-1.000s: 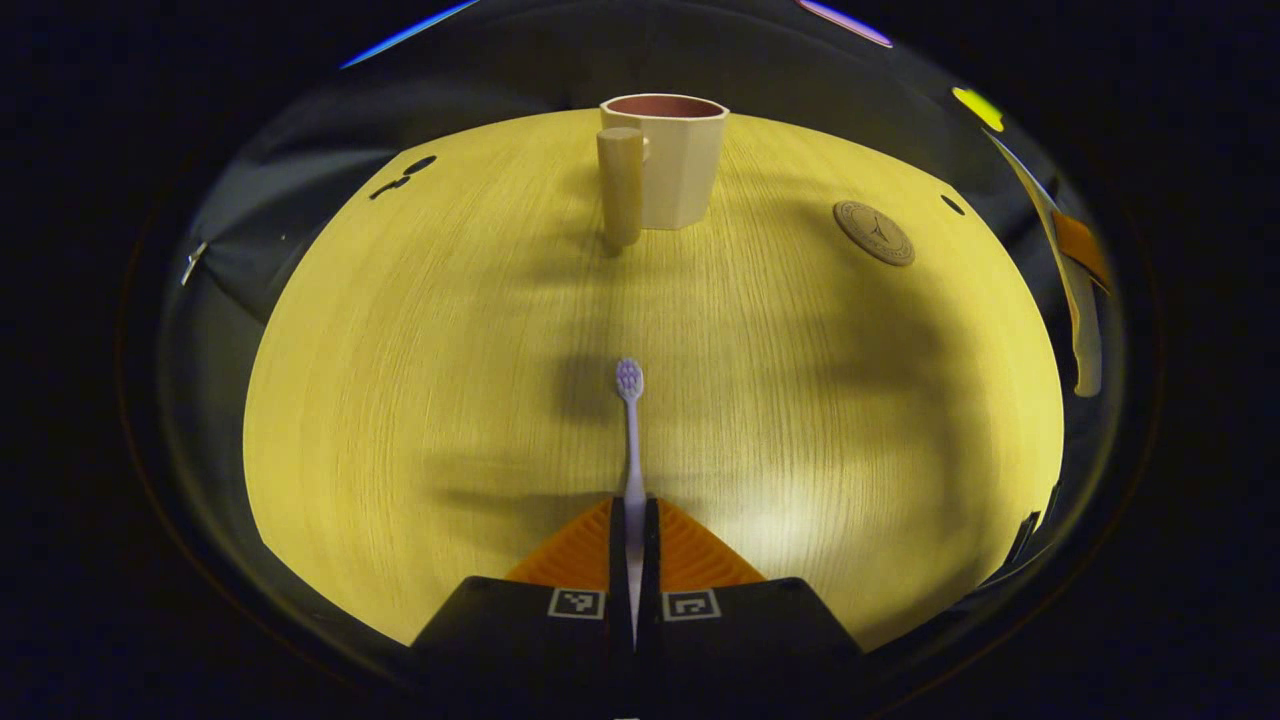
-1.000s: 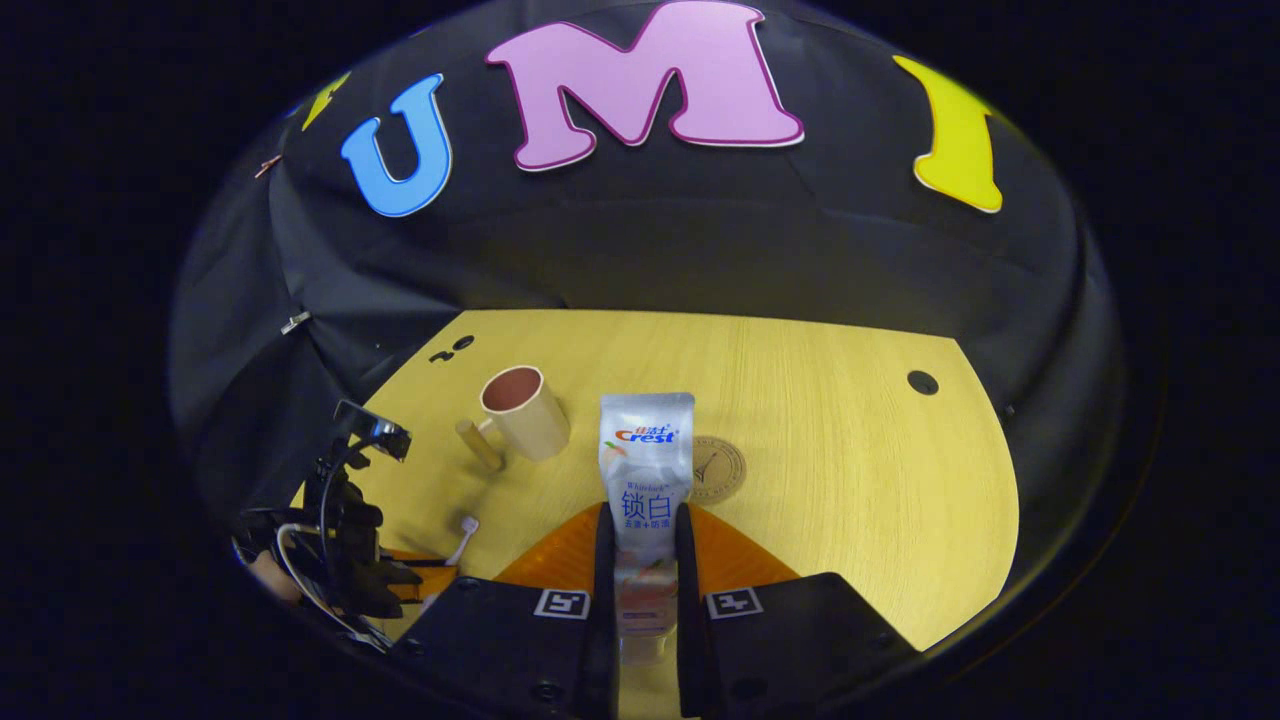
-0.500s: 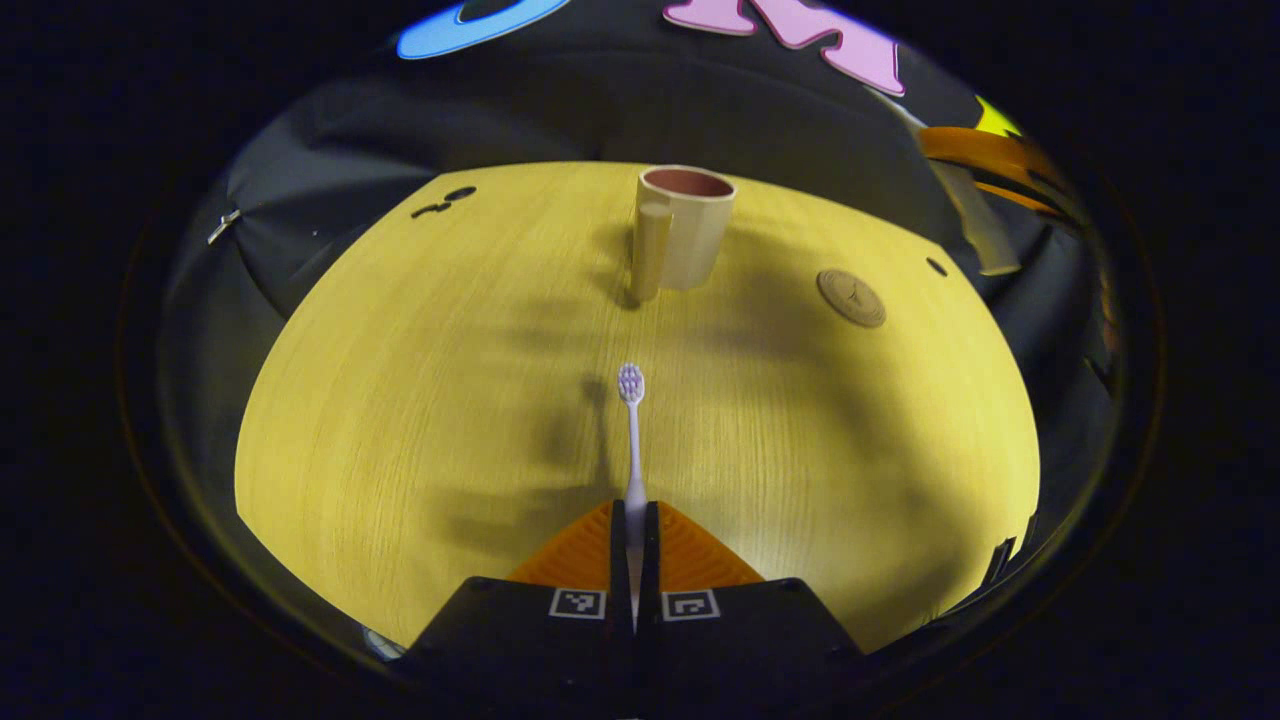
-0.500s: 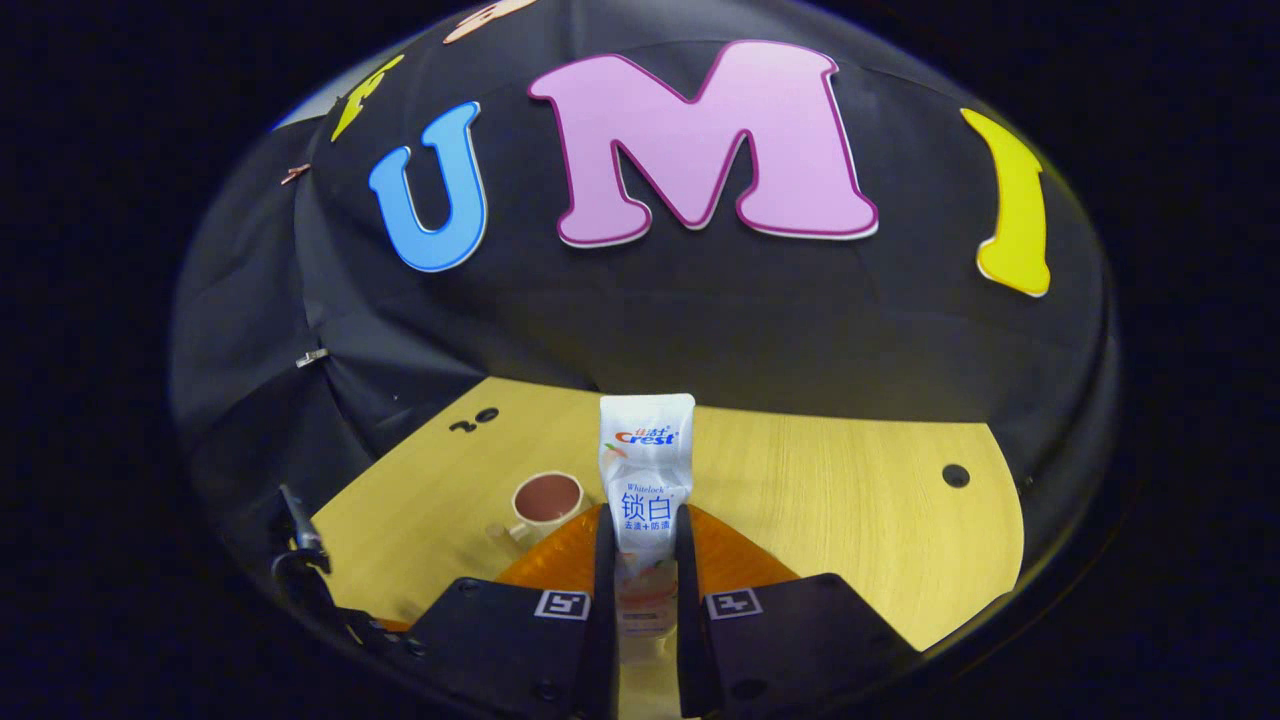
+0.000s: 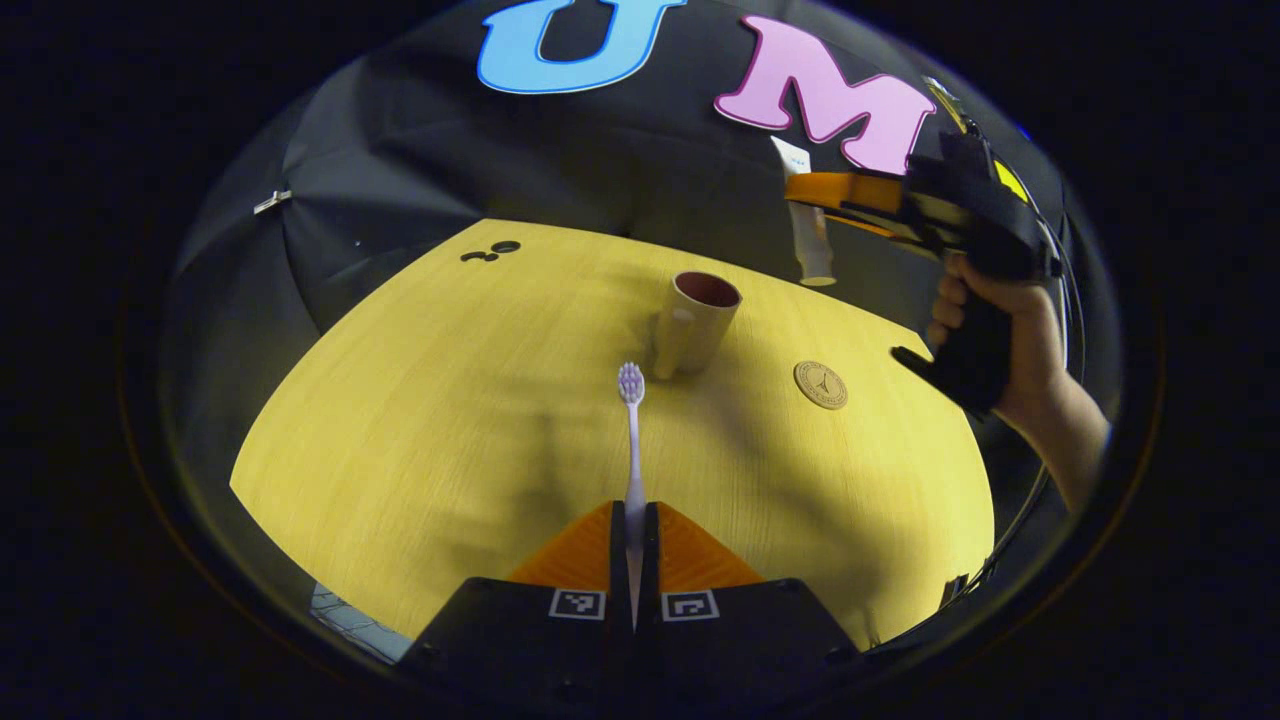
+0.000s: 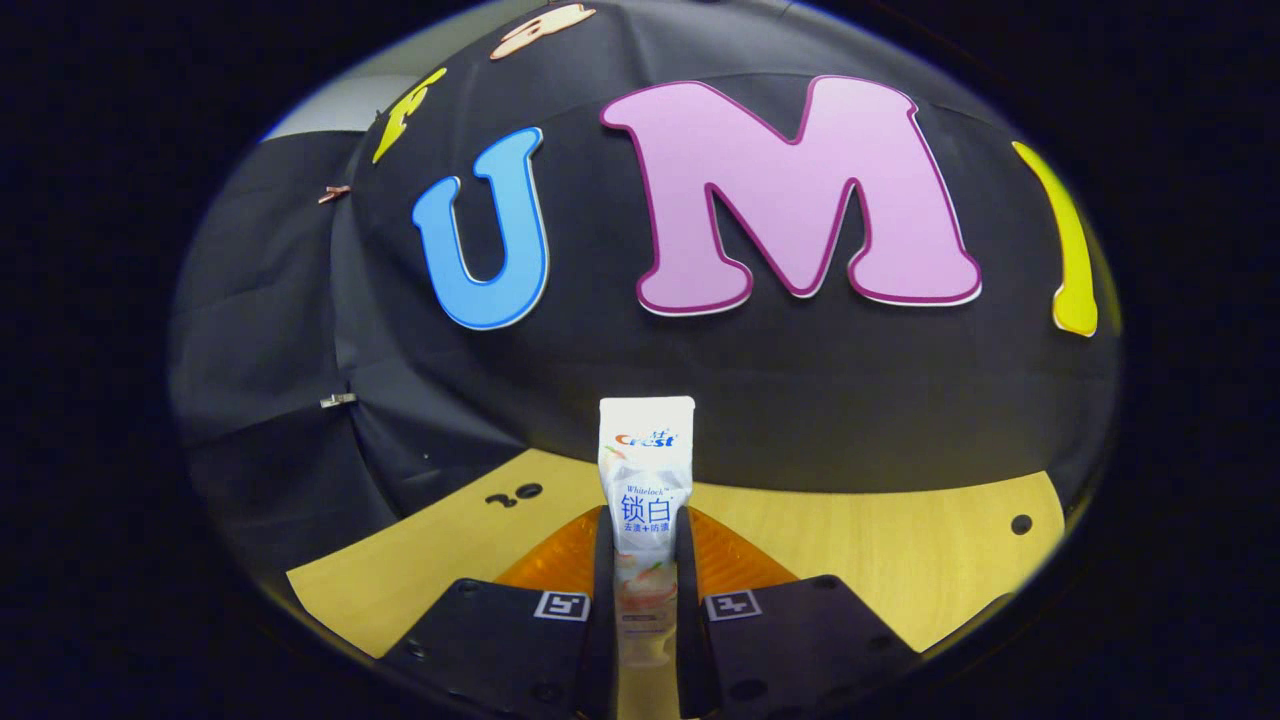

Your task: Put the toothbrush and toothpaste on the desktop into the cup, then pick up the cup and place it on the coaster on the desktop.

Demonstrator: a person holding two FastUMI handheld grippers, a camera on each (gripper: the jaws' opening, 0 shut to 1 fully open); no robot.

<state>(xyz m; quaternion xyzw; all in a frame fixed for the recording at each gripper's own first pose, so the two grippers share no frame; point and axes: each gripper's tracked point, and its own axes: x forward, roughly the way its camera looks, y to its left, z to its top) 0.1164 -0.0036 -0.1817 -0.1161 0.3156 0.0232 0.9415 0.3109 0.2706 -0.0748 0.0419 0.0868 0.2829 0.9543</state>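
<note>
On the wooden desktop point(image 5: 420, 420) the cup point(image 5: 697, 322) stands empty near the coaster point(image 5: 821, 384), while the left gripper point(image 5: 634, 525) clamps the toothbrush point(image 5: 631, 440) and the right gripper point(image 6: 645, 560) clamps the toothpaste point(image 6: 645, 480), both aloft, nothing yet placed.

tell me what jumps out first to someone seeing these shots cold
The toothbrush pinched in the left gripper, bristles pointing toward the cup standing mid-table. To the cup's right, a hand holds the right gripper high above the table, clamped on the toothpaste tube. A round coaster lies bare right of the cup.
</note>
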